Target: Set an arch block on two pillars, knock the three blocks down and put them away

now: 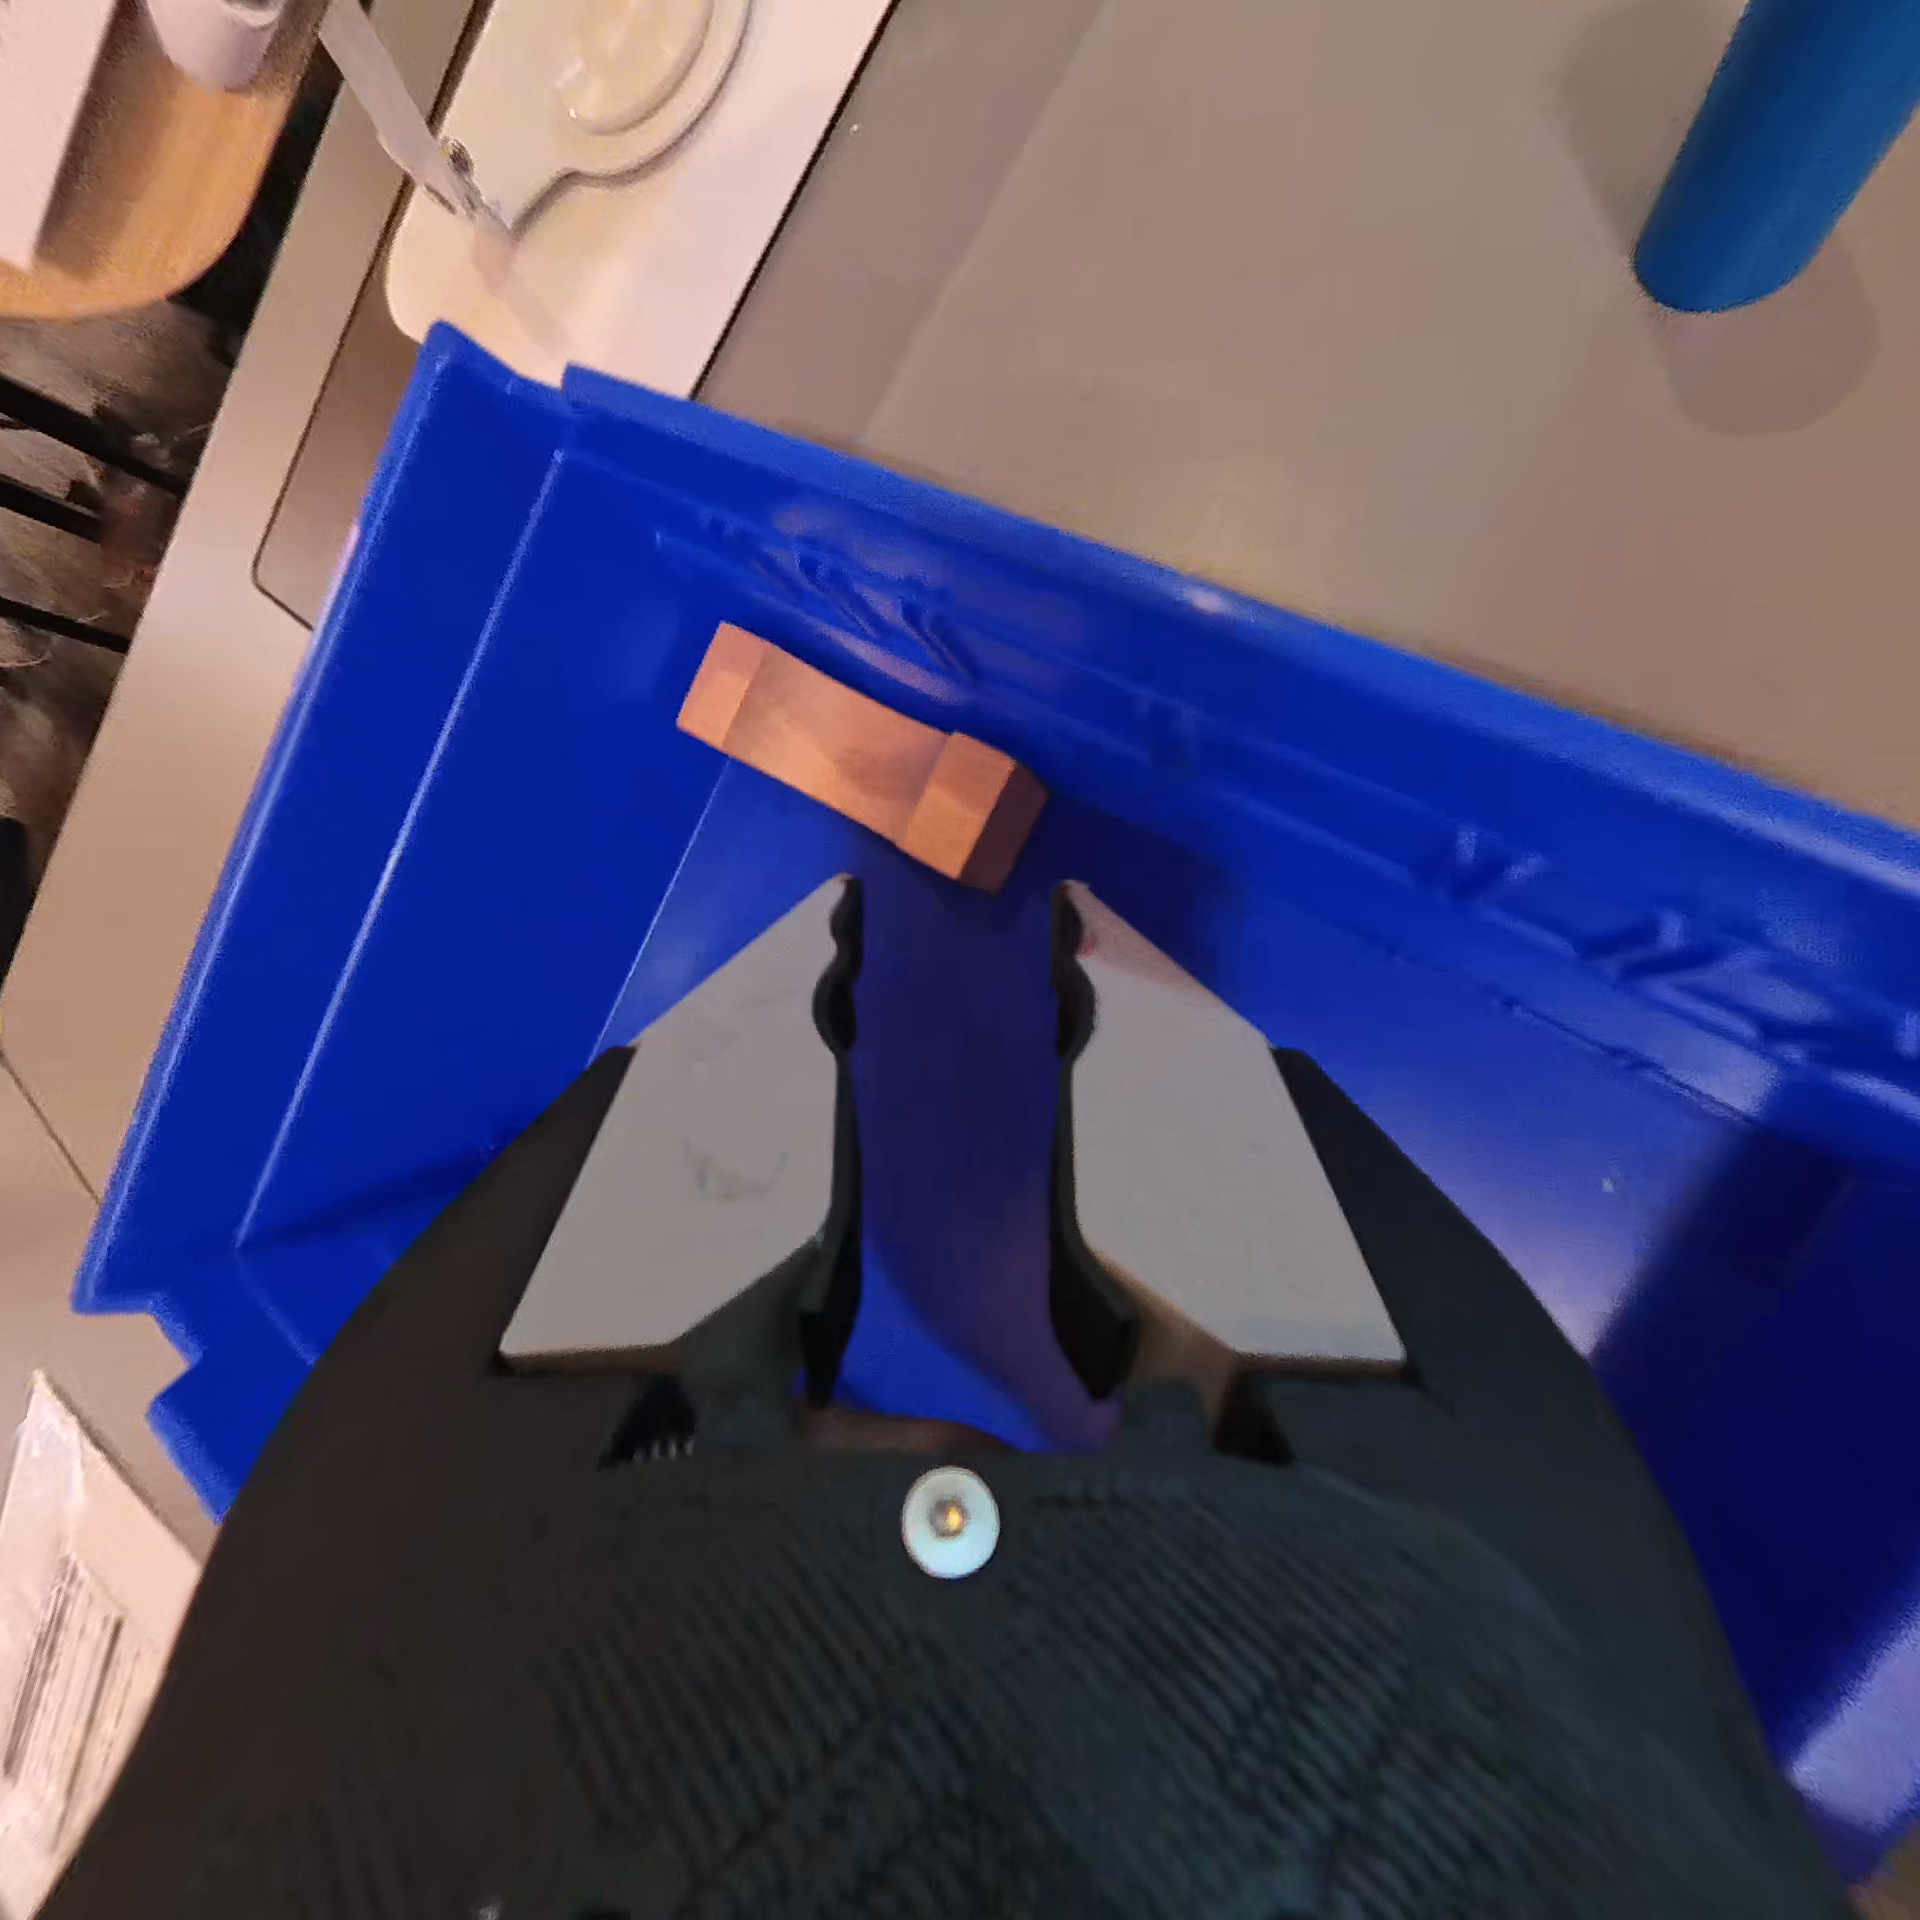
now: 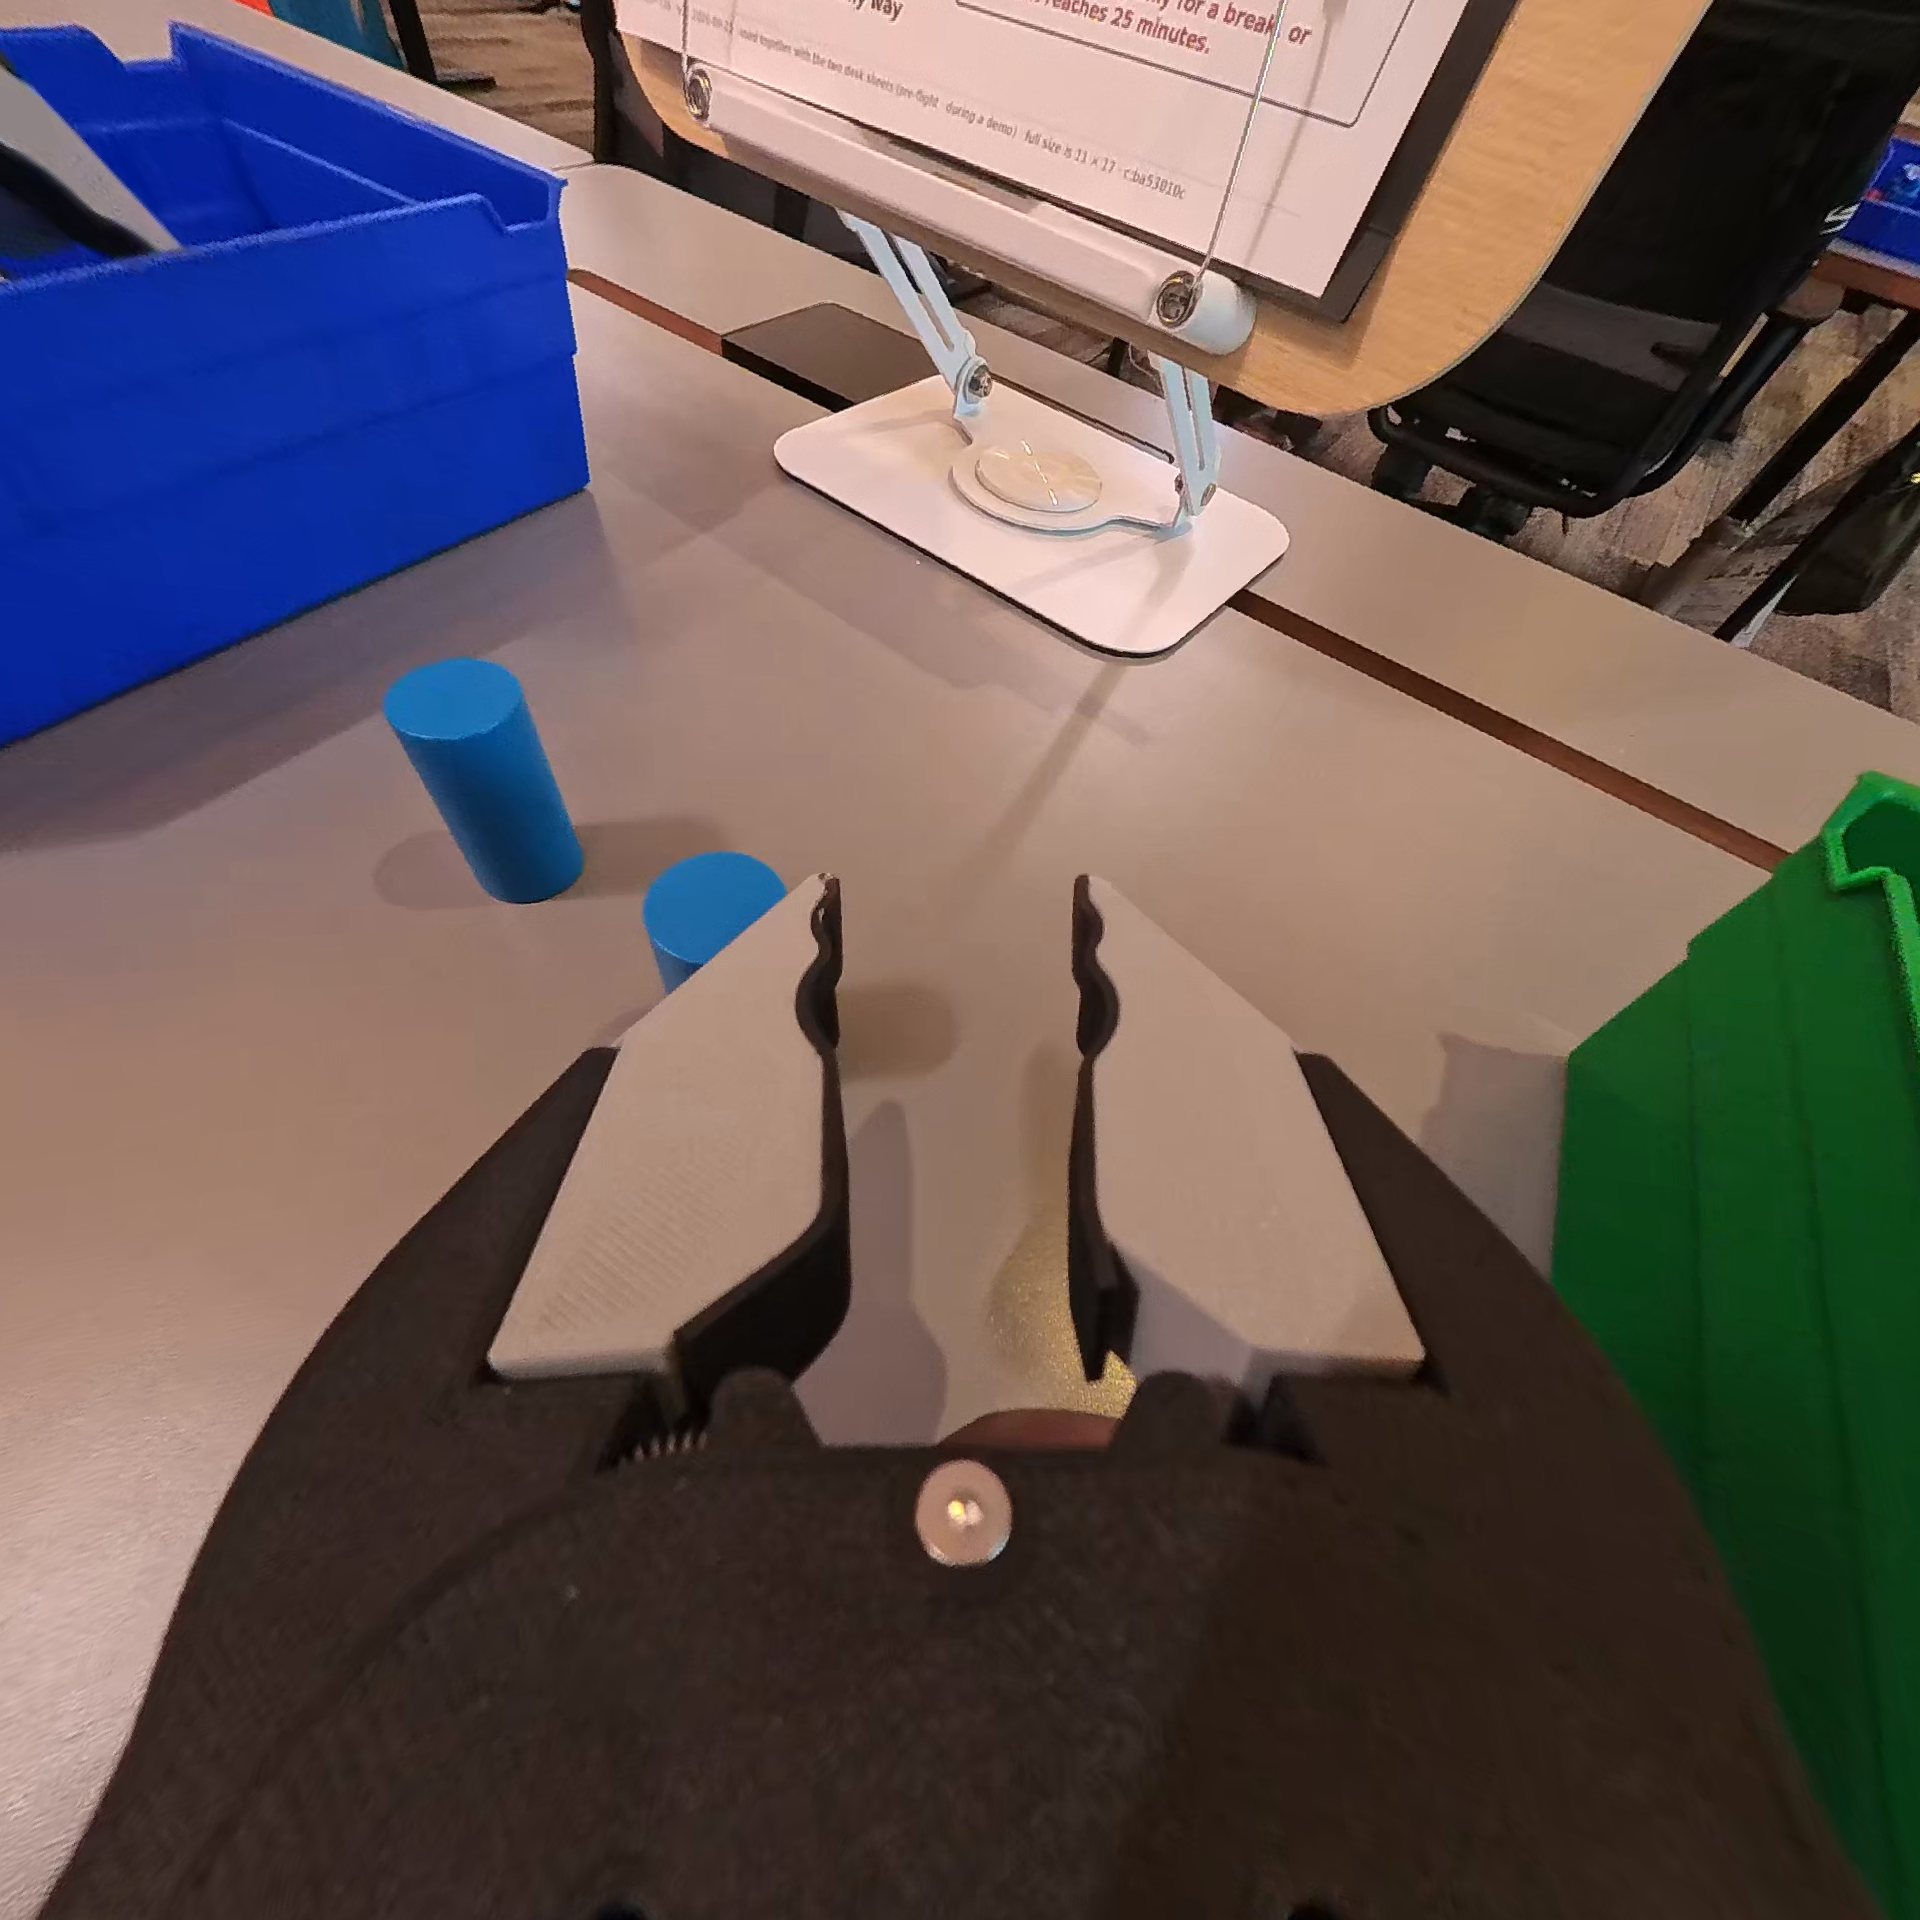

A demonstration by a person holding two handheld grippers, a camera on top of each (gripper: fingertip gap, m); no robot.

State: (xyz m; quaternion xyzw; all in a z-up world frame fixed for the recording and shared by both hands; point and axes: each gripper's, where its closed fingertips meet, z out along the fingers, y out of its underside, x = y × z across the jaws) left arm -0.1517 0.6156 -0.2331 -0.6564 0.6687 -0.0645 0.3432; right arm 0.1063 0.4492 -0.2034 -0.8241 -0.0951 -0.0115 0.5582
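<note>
My left gripper (image 1: 956, 888) hangs over the blue bin (image 1: 343, 935), open, with nothing between its pads. A wooden arch block (image 1: 857, 753) lies inside the bin against its far wall, just beyond the fingertips and apart from them. My right gripper (image 2: 951, 883) is open and empty above the table. Two blue cylinder pillars stand upright on the table to its left: one (image 2: 483, 779) farther off, one (image 2: 701, 914) right beside my left fingertip, partly hidden by it. One blue pillar (image 1: 1766, 156) also shows in the left wrist view, past the bin.
The blue bin (image 2: 291, 343) stands at the far left of the table. A green bin (image 2: 1745, 1299) stands close on the right. A white stand base (image 2: 1039, 520) carrying a tilted board sits at the table's far edge. The gap from one gripper's tips to the other's is roughly 30 centimeters. The right gripper is farther from the wooden arch block (image 1: 857, 753), some 30 centimeters, than the left, some 6 centimeters. The blue pillar (image 1: 1766, 156) sits 12 centimeters or so from the ends of my right fingers.
</note>
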